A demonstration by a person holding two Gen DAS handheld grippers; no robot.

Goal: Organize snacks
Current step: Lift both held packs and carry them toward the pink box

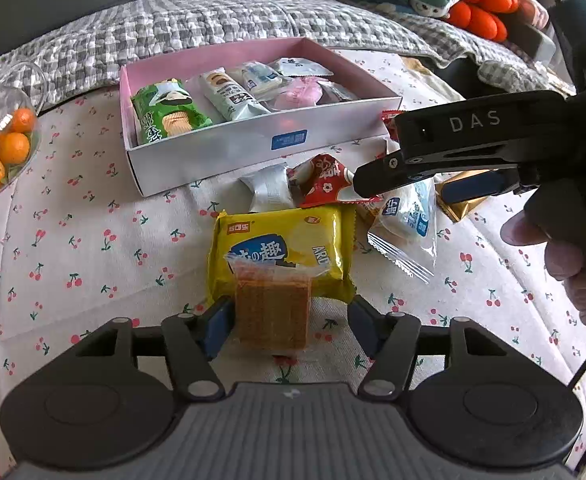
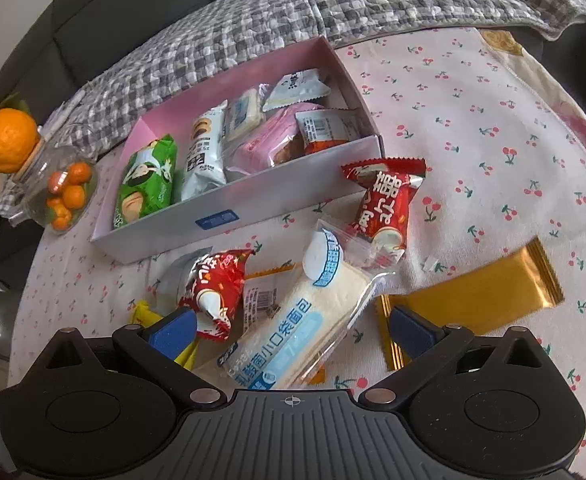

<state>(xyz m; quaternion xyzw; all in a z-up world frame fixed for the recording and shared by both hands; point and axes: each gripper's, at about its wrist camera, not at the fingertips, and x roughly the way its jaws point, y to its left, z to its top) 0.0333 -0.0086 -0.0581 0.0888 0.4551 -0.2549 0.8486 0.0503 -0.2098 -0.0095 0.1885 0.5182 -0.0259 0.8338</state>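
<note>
Here the left gripper [image 1: 289, 320] gapes around a wafer pack [image 1: 271, 304], pads not clearly touching; the right gripper [image 2: 293, 326] spreads wide, empty, over a bread pack [image 2: 293, 320].

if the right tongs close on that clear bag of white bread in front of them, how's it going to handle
The bread bag is probably light and soft: pale loaf, puffy clear film, so it may squash. The glossy wrapper looks slippery, and its crimped ends would likely flop. The right tongs are open around it; a gentle mid-body squeeze seems safest.
</note>
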